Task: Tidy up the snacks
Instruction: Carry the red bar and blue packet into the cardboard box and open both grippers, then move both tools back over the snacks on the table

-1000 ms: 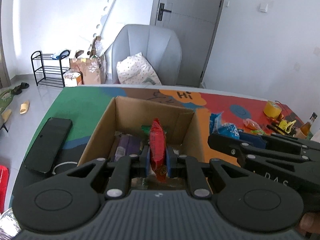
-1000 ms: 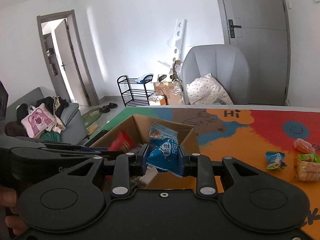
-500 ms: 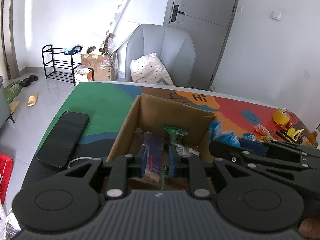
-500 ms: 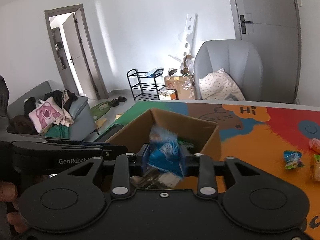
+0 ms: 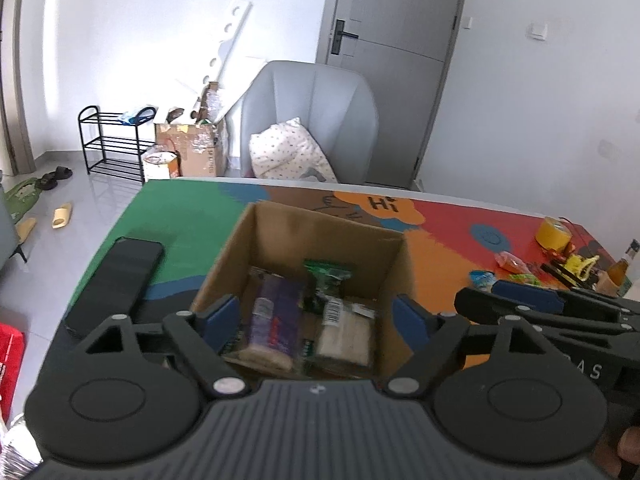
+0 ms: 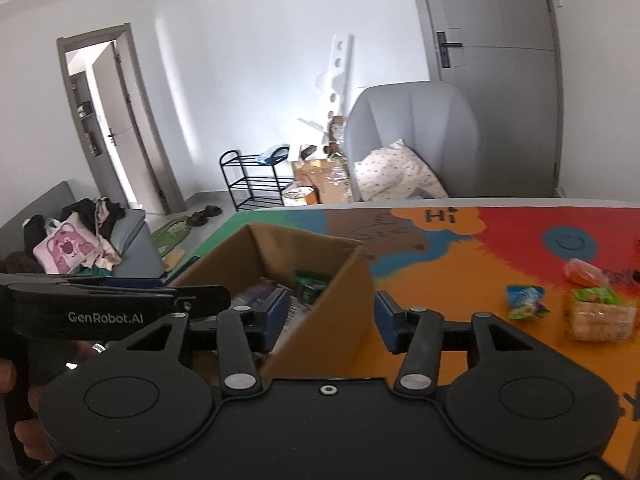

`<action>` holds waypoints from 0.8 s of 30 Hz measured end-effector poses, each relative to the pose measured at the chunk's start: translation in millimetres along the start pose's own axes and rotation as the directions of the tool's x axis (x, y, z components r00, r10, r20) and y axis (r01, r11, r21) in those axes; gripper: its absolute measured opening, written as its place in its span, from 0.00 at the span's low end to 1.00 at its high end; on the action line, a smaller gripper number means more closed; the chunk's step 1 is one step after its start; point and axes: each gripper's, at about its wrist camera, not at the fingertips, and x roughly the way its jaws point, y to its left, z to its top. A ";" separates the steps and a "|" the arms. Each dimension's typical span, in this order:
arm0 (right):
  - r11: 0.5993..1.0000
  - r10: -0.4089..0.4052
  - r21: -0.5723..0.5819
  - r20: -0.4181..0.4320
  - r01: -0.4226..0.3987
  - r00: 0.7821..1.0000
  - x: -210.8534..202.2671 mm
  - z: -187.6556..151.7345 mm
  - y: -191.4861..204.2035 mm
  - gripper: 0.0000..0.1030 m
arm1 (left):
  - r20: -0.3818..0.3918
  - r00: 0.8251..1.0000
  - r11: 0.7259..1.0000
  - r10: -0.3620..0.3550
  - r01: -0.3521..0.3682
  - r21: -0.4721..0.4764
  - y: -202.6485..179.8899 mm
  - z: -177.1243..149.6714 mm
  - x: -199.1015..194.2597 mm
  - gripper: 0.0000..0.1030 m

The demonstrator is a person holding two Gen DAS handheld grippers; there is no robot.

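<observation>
Both grippers (image 5: 316,320) (image 6: 330,320) opening, empty

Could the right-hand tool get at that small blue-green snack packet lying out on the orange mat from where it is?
Probably yes. The blue-green packet lies in the open on the mat, nothing over it, and the right gripper is empty, its jaws opening. It would have to swing away from the cardboard box.
</observation>
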 end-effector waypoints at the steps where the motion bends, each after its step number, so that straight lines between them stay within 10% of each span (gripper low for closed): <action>1: 1.000 -0.007 0.006 0.001 0.007 1.000 -2.3 -1.3 -3.6 0.56 | 0.000 1.000 1.000 -0.004 0.004 0.006 -4.4 0.0 0.3 0.82; 24: 0.966 -0.207 0.163 0.012 0.202 0.978 -77.0 -37.7 -83.5 0.72 | -0.013 0.989 0.984 -0.148 0.149 0.101 -87.5 -23.5 -5.2 0.88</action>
